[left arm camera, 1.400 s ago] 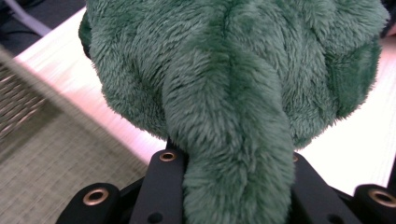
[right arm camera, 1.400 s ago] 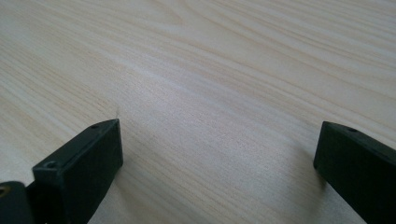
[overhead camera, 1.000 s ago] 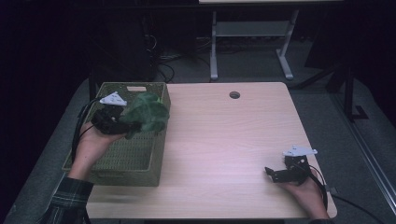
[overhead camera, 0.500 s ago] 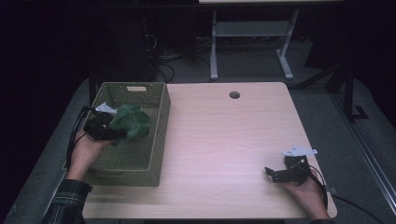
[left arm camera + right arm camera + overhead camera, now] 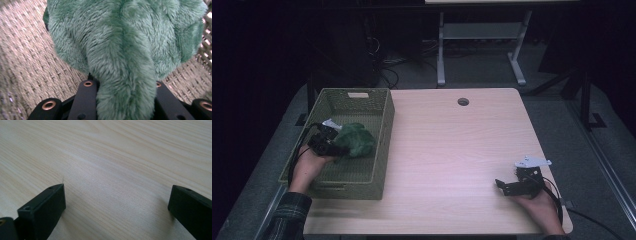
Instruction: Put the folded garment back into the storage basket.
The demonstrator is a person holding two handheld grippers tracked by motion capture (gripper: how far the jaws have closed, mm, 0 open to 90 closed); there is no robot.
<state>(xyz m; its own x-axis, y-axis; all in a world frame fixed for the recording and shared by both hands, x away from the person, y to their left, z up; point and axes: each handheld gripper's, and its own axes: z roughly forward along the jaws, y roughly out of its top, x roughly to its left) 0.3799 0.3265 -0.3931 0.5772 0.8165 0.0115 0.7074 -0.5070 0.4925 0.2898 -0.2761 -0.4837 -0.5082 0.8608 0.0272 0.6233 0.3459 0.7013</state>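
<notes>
Look past your work and you have a pale wooden table (image 5: 452,145) with a round cable hole (image 5: 463,101) near its far edge, about midway along. The wood grain runs in fine streaks across the top. Beyond the far edge stands a light grey metal frame (image 5: 479,45) with a crossbar and two splayed feet on the dark floor (image 5: 552,105). Left of that frame you can make out a tangle of cables (image 5: 387,75) on the floor, in deep shadow.
</notes>
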